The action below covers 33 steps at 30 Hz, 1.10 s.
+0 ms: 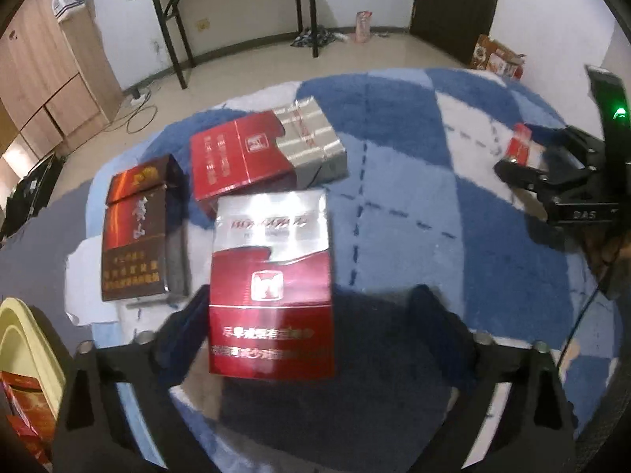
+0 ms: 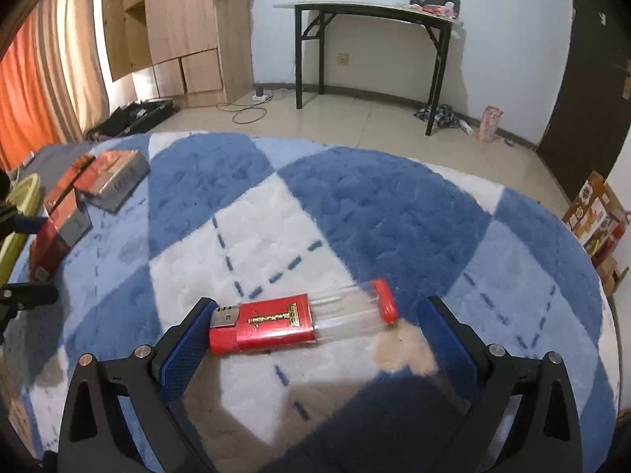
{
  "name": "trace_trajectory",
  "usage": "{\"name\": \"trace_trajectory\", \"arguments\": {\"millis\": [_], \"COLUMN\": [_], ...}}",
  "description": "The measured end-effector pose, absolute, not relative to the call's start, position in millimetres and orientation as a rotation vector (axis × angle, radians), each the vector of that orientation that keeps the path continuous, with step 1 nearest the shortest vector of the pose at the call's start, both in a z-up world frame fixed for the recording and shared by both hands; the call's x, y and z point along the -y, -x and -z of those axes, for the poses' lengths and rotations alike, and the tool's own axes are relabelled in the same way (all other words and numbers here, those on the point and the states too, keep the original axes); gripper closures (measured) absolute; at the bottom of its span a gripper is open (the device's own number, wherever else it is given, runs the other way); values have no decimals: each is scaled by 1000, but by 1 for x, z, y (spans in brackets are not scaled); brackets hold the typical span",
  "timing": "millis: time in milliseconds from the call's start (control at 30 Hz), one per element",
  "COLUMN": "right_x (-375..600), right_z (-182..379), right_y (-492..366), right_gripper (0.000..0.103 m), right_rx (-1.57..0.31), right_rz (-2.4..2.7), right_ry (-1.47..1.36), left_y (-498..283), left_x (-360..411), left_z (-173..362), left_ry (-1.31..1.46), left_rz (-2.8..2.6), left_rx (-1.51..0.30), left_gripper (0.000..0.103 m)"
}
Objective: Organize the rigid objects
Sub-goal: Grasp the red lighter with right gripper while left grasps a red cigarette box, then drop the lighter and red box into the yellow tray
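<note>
Three cigarette packs lie on a blue-and-white plush blanket (image 1: pixel 414 126). My left gripper (image 1: pixel 311 295) is open around the nearest red-and-silver pack (image 1: pixel 272 287); its left finger (image 1: pixel 189 315) is at the pack's edge and the right finger stands well clear. A brown pack (image 1: pixel 138 232) and another red-and-silver pack (image 1: pixel 264 153) lie just beyond. My right gripper (image 2: pixel 319 303) is open around a red lighter (image 2: pixel 299 317) with a clear body, which lies crosswise on the blanket. Its left finger (image 2: pixel 189 339) is at the lighter's metal end; the right finger is apart from the red cap.
A yellow-green basket (image 1: pixel 23 335) holding red boxes sits at the left edge of the blanket. Across the tiled floor stand a black folding table (image 2: pixel 374 12), a wooden cabinet (image 2: pixel 189 19) and a dark door (image 2: pixel 583 79). Cardboard boxes (image 2: pixel 595 216) stand at the right.
</note>
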State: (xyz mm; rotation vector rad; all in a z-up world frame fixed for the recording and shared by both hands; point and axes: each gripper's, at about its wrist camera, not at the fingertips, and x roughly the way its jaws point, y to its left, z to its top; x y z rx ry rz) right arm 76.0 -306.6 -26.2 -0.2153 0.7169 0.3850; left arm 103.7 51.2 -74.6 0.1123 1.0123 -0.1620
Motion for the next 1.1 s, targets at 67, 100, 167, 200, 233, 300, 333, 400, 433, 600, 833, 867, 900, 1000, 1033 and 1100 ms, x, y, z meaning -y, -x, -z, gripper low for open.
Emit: {"name": "trace_trajectory", "arguments": {"millis": [67,100,167,200,233,300,333,400,433,600,833,867,900,1000,1033,1100], "right_x": [305,304,301,298,297,298,300,295,285,211,56,39,18,-46,-65,-95], "right_z": [25,25,22,23,23,19,13,2,-12,-64,-104,-104,-103,-89,-81,-69], "right_y": [-75,-73,-66,-63,-62,-57,-49,-33,-20,34,102,108,115,131,135,137], "right_gripper": [10,16,20,20,20,21,21,21,21,21,21,21,21,21,21,21], "right_rx": [-707,-692,-666,-660,-656,-645,-625,-602,-569,-484,-443,-447,-450,-468,-483,-499], "right_rz": [-386,-389,-385,-375,-377,-389,-396,-424,-460,-646,-915,-942,-968,-1039,-1055,-1069], "right_ry": [233,238,265,285,291,281,263,245,251,319,399,411,435,540,571,624], "left_y": [-106,-106,-101,-100,-97,-91,-86,-72,-66,-9,57,62,66,65,65,58], "left_x": [-55,-57,-55,-52,-50,-53,-60,-83,-94,-201,-350,-359,-373,-394,-399,-408], "left_z": [76,74,71,69,67,56,45,19,8,-56,-69,-64,-56,-29,-21,-5], "left_ry": [-57,-31,-46,-65,-74,-66,-45,3,21,81,130,144,168,198,211,239], "left_rz": [153,146,144,144,144,132,128,108,96,-53,-340,-351,-362,-372,-363,-349], "left_rx": [-1021,-1013,-983,-974,-970,-953,-939,-901,-883,-786,-809,-814,-830,-881,-891,-914], "left_gripper": [34,43,47,47,47,47,47,46,46,46,46,46,46,46,46,46]}}
